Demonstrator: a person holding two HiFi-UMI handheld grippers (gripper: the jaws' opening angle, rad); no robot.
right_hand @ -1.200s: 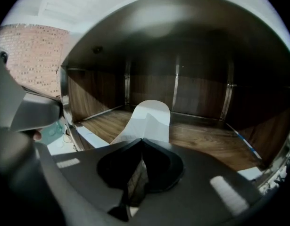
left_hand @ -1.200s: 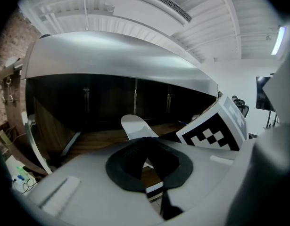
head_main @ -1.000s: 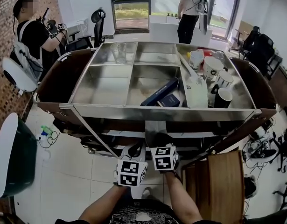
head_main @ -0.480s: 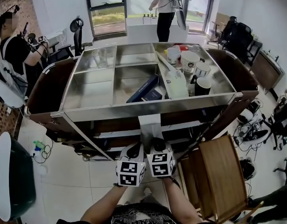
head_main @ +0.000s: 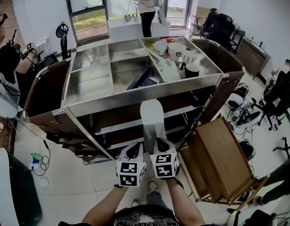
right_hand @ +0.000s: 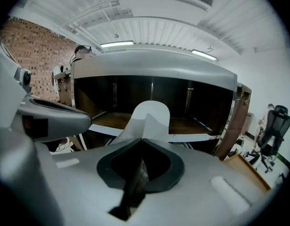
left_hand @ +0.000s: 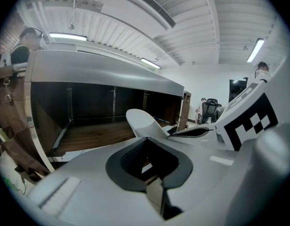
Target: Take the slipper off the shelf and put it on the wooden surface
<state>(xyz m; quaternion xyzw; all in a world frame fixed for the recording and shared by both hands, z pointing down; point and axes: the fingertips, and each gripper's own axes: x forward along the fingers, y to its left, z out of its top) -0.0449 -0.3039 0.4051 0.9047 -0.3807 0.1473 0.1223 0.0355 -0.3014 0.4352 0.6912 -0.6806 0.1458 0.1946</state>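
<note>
A white slipper (head_main: 152,119) sticks forward out of my right gripper (head_main: 159,142), which is shut on its near end. It hangs in the air in front of the cart's lower wooden shelf (head_main: 130,124). In the right gripper view the slipper (right_hand: 149,119) rises straight ahead of the right gripper (right_hand: 142,142), with the dark shelf (right_hand: 192,121) behind it. My left gripper (head_main: 134,147) is close beside the right one on its left, shut, with nothing between its fingers. The left gripper view shows the slipper (left_hand: 142,121) to the right of the left gripper (left_hand: 147,166). A slatted wooden surface (head_main: 220,157) stands low at the right.
The steel cart top (head_main: 88,86) has compartments holding cups (head_main: 175,51) and blue books (head_main: 140,79). One person (head_main: 5,65) stands at the left and another (head_main: 145,4) at the back. Office chairs (head_main: 281,98) and cables (head_main: 244,112) are at the right. A dark bin (head_main: 15,187) sits at the lower left.
The slipper has come out from under the steel top toward me and shows at greater length. The head view has swung right, bringing the wooden surface further into view.
</note>
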